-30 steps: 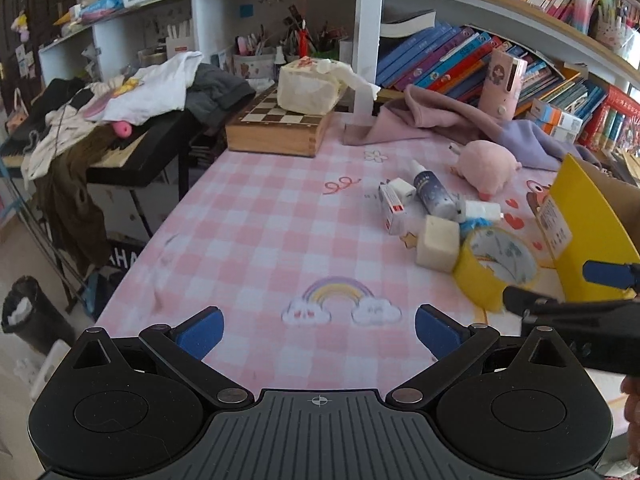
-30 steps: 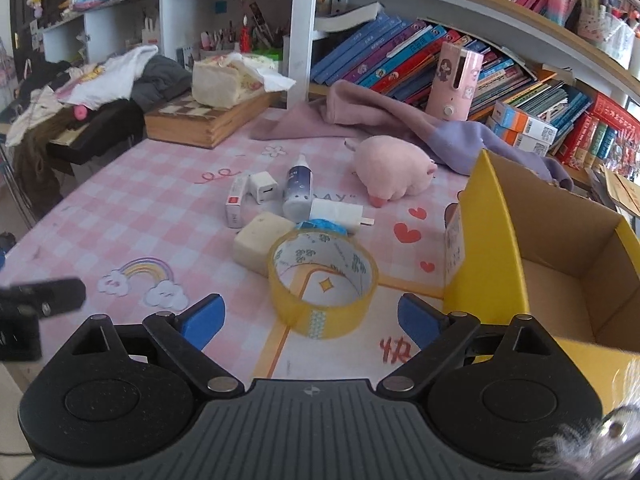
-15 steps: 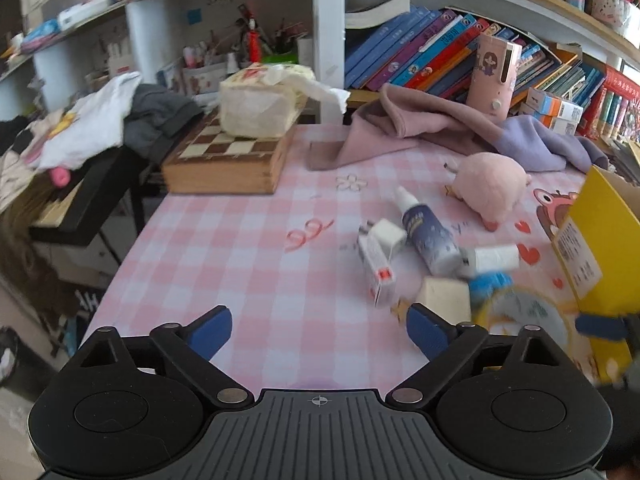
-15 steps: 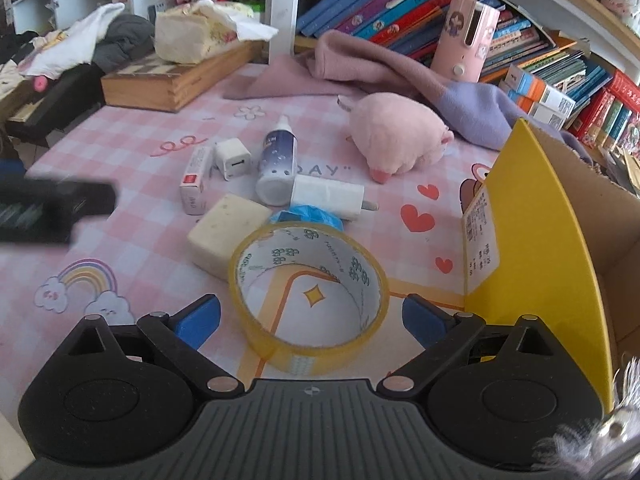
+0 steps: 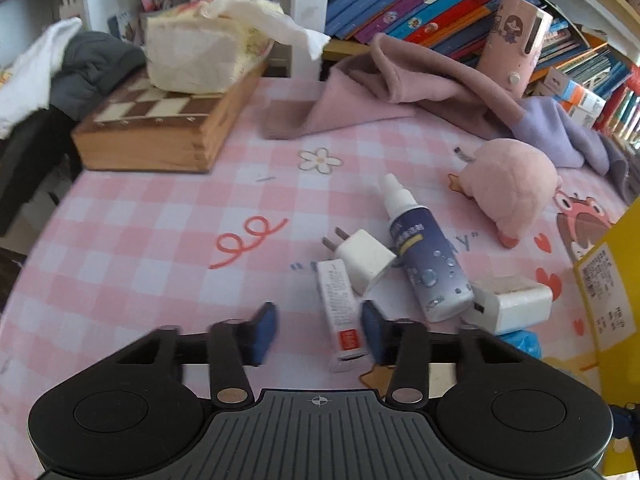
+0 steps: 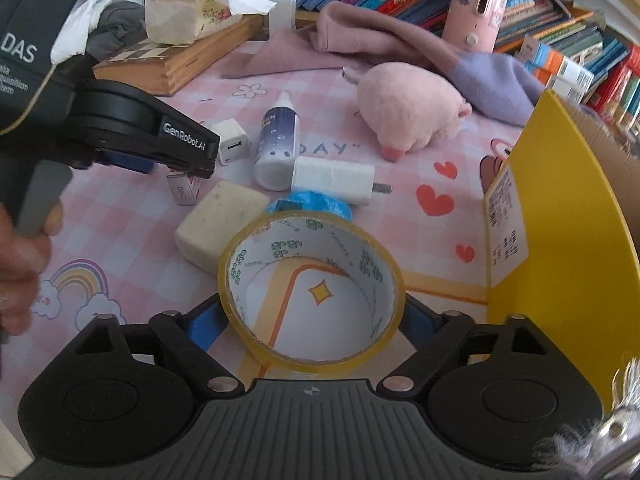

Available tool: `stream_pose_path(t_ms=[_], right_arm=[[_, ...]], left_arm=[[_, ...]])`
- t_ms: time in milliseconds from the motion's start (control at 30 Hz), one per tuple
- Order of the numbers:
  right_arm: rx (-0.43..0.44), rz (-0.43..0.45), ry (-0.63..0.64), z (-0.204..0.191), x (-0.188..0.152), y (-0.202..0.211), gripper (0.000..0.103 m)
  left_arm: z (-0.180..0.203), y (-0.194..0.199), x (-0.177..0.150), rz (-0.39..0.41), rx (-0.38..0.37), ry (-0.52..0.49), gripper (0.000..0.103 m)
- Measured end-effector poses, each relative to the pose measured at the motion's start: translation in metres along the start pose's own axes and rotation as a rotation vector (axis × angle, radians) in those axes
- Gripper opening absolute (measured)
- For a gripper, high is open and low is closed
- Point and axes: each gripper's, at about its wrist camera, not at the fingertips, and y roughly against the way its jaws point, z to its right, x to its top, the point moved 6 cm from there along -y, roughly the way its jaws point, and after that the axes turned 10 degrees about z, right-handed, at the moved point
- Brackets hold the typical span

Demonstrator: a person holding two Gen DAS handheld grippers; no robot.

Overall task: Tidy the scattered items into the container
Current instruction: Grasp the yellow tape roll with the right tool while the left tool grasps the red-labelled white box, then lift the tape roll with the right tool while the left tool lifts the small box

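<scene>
Both tongs (image 5: 318,330) (image 6: 312,322) low, seemingly open.

Yellow box (image 6: 560,216) cut by right edge in both views; inside mostly out of sight. Small white carton (image 5: 340,304) near end hidden under left claw (image 5: 318,330) body; in right view only its tip shows below that claw. Tape roll (image 6: 310,288) near rim overlaps right claw (image 6: 310,320) pads; contact unclear. Blue crumpled thing (image 6: 312,204) half hidden behind tape. Tissue pack (image 5: 200,52) blurred. Print on bottle (image 5: 426,264) unreadable.
</scene>
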Motion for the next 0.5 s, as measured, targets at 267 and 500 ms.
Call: stream_pose_path(t_ms=[267,500], right_arm=[[0.014,0.022,-0.044,0.005,0.002,0.009,0.087],[0.037,0.066,-0.039,0.002,0.004,0.026,0.087]], left_arm=[[-0.005,0.013,0.000,0.012,-0.042,0.015,0.013],[-0.013,0.055,-0.007,0.044,-0.077,0.060,0.013]])
